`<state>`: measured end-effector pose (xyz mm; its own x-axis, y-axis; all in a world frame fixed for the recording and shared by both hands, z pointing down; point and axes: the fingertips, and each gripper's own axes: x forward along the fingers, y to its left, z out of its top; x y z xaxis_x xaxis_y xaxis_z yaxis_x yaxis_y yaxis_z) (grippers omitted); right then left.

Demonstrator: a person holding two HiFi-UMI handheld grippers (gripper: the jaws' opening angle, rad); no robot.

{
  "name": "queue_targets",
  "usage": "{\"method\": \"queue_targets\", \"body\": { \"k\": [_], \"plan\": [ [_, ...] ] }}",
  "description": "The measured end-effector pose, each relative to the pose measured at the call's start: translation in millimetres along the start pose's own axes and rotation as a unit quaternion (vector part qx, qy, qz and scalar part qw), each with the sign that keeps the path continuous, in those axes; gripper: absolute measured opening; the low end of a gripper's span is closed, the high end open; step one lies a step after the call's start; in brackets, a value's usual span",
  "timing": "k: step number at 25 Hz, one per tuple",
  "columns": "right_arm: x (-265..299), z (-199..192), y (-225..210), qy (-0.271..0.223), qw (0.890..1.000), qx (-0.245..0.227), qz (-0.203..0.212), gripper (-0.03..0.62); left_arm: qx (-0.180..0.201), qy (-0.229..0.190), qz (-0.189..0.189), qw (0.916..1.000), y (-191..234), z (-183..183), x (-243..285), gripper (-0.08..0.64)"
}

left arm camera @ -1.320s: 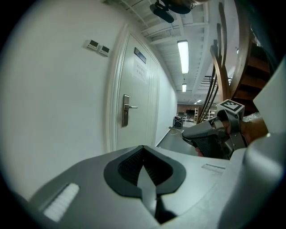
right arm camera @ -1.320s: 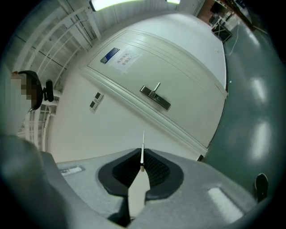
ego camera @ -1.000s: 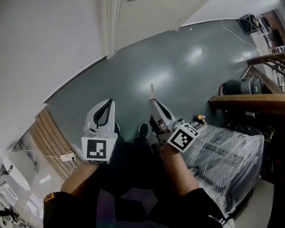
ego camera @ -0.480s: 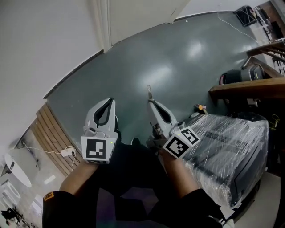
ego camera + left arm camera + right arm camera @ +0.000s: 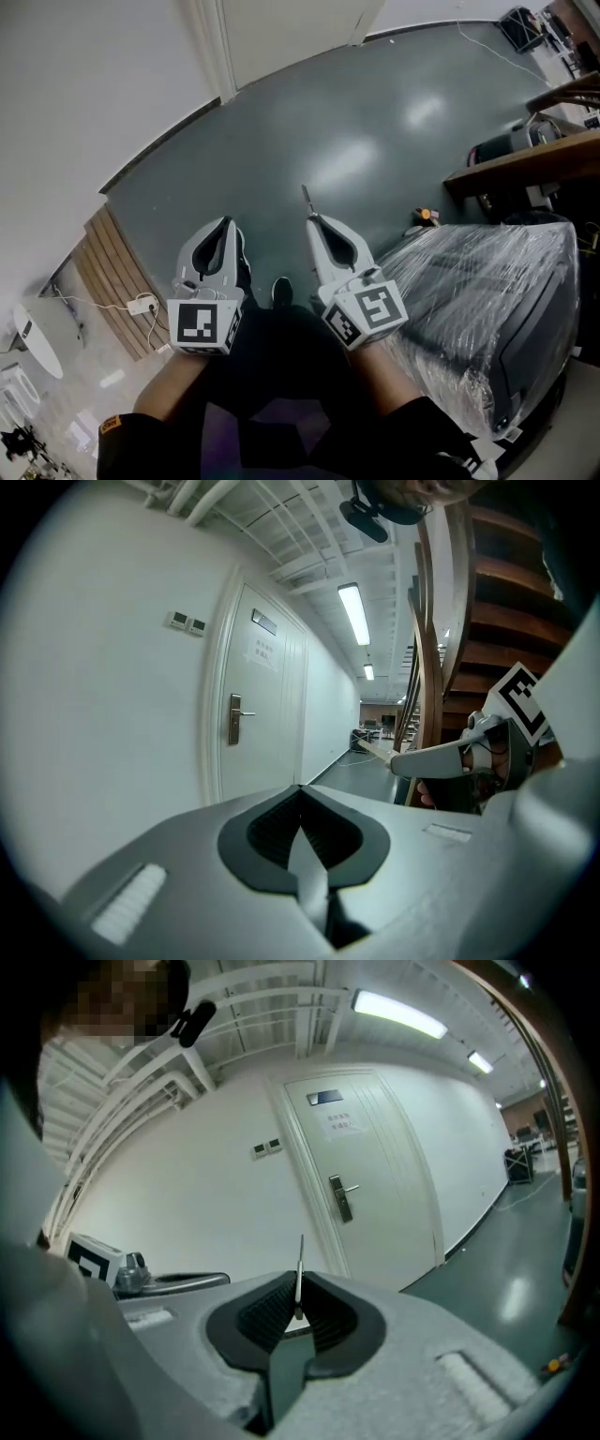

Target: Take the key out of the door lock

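My right gripper [image 5: 313, 221] is shut on a thin metal key [image 5: 306, 199] whose blade sticks out past its tips over the grey-green floor. In the right gripper view the key [image 5: 299, 1274] stands upright between the ribbed pads, well short of the white door [image 5: 384, 1166] and its lever handle [image 5: 341, 1196]. My left gripper [image 5: 225, 227] hangs beside it, shut and empty. In the left gripper view that gripper [image 5: 302, 791] has its jaws together; the door handle [image 5: 236, 717] is far ahead, and the right gripper's fingers [image 5: 433, 758] with the key [image 5: 373, 752] show at right.
A machine wrapped in clear plastic [image 5: 487, 300] stands at my right, under a wooden stair rail [image 5: 525, 164]. A slatted wooden panel [image 5: 108, 281] and a power strip [image 5: 142, 305] lie at left. A small orange item [image 5: 427, 216] sits on the floor. My shoe [image 5: 281, 291] shows below the grippers.
Both grippers have come down and nearer to my body in the head view. The right one has turned its marker cube upward and keeps the key. The wrapped machine looms larger at right.
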<state>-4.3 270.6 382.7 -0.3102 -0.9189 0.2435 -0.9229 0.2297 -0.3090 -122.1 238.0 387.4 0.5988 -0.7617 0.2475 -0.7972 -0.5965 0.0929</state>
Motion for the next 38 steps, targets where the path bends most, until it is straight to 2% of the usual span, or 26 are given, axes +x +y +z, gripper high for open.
{"method": "queue_targets", "body": {
  "k": [3,7,13,16,38],
  "plan": [
    [-26.5,-9.9,8.1,0.005,0.999,-0.048,-0.009,0.015,0.002,-0.003,0.011,0.9999,-15.6,-5.8,-22.8,0.018],
    [-51.5,-25.0,15.7,0.007,0.996,-0.087,-0.021,0.015,0.009,-0.010,0.023,0.9996,-29.6,-16.0,-50.8,0.017],
    [-61.4,-51.0,25.9,0.018,0.993,-0.109,-0.041,0.015,0.004,-0.002,0.047,0.9989,-21.5,-42.0,-81.7,0.017],
    [-62.3,-56.4,33.2,0.027,0.991,-0.121,-0.043,0.014,-0.002,-0.008,0.058,0.9983,-14.8,-40.9,-88.8,0.018],
    [-60.1,-56.6,42.9,0.038,0.991,-0.126,-0.039,0.014,0.000,-0.019,0.057,0.9982,-14.9,-40.9,-94.7,0.017]
  ]
}}
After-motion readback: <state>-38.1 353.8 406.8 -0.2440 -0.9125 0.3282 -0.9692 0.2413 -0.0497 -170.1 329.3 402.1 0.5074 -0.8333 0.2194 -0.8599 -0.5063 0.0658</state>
